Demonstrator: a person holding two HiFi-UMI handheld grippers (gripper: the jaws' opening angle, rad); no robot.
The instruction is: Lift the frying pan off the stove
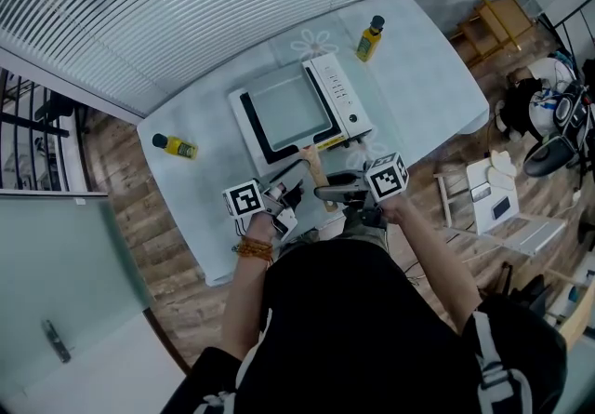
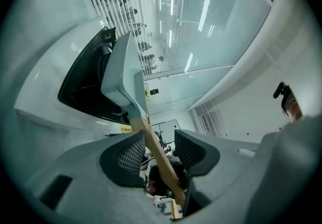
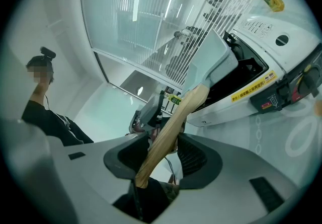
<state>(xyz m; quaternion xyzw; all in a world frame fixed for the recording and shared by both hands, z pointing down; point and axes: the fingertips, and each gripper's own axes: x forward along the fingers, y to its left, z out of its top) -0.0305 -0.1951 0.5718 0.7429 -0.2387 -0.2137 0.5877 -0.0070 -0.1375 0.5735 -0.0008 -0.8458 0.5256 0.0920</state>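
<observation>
A square grey frying pan [image 1: 288, 110] lies over the white table stove [image 1: 349, 96], its wooden handle [image 1: 313, 166] pointing toward me. My right gripper [image 1: 327, 189] is shut on that handle [image 3: 171, 127], with both pads pressing it. My left gripper [image 1: 294, 191] is open around the same handle [image 2: 158, 152]. The wood runs along the left pad, and a gap shows at the other pad. The pan [image 2: 123, 74] rises in front of the black stove top [image 2: 83, 82]. Whether the pan [image 3: 211, 62] touches the stove [image 3: 271, 42] I cannot tell.
Two yellow bottles with black caps stand on the pale blue table [image 1: 200, 207], one [image 1: 370, 38] behind the stove and one [image 1: 175, 146] at the left. The table's near edge is close to my body. White chairs [image 1: 493, 193] and clutter stand on the wooden floor at right.
</observation>
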